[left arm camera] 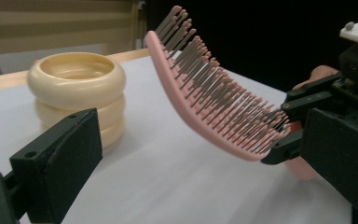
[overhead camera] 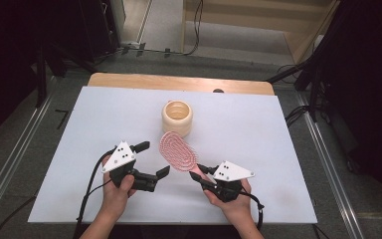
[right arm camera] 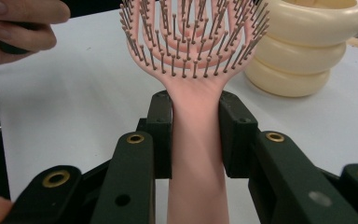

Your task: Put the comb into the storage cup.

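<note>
Step in hand: the pink hairbrush point(overhead camera: 178, 151) is carried toward the cream ribbed cup point(overhead camera: 177, 117), I judge for standing it inside.
Right gripper point(right arm camera: 195, 135): both jaws press on the brush handle, one on each side; a firm hold.
Left gripper point(overhead camera: 153, 159): jaws stand wide with nothing between them, at about 9 o'clock from the brush head.
Brush place: lifted above the white table point(overhead camera: 258, 134), head pointing to 11 o'clock, just beside the cup and not touching it.
How to do well: raise the head over the rim, turn the handle downward, and lower slowly; the free gripper can steady the cup.
Brush material: smooth pink plastic, curved oval head with open slots, thin grey bristles with small round tips.
Cup shape: three rounded rings stacked, glossy, open on top.
Risk: the light cup may tip.
</note>
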Motion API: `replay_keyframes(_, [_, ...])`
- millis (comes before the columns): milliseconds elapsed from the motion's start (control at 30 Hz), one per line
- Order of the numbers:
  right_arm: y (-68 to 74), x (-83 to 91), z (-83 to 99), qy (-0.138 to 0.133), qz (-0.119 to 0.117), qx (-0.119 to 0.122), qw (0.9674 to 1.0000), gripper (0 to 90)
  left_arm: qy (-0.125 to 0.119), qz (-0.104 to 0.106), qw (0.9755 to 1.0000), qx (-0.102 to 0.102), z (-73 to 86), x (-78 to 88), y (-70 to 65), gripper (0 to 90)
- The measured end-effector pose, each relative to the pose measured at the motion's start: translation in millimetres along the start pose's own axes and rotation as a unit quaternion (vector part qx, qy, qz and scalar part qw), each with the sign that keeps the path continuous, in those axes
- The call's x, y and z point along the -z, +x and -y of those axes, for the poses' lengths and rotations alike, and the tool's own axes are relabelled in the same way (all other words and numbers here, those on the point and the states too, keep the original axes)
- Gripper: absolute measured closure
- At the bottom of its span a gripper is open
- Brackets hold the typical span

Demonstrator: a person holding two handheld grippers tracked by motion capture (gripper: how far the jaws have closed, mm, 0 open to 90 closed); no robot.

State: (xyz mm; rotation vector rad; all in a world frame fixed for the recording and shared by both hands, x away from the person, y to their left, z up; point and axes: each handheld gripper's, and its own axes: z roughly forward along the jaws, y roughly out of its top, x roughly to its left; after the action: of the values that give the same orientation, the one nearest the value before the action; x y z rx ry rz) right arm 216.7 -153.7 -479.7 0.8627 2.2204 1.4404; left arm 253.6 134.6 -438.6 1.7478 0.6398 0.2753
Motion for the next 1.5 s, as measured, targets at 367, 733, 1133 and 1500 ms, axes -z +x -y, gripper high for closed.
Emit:
replay_keyframes(367, [8.6, -2.4, -1.6, -0.010, -0.008, 0.014, 0.9998, 67.6, 0.006, 0.006, 0.9992, 0.038, -1.7, -13.5, -9.4, 9.7])
replay_keyframes(733, [14.8, -4.8, -2.4, -0.017, -0.009, 0.030, 0.9994, 67.7, 0.013, 0.009, 0.9983, 0.056, -3.1, -18.9, -11.6, 27.2])
replay_keyframes(1133, [17.9, -7.4, -0.2, -0.020, 0.000, 0.042, 0.9989, 67.6, 0.024, 0.061, 0.9923, 0.106, -2.9, -19.3, -1.0, 49.2])
replay_keyframes(1500, [20.7, -12.1, 2.0, -0.011, 0.003, 0.055, 0.9984, 67.6, 0.008, 0.109, 0.9880, 0.109, -4.4, -17.2, -0.2, 64.6])
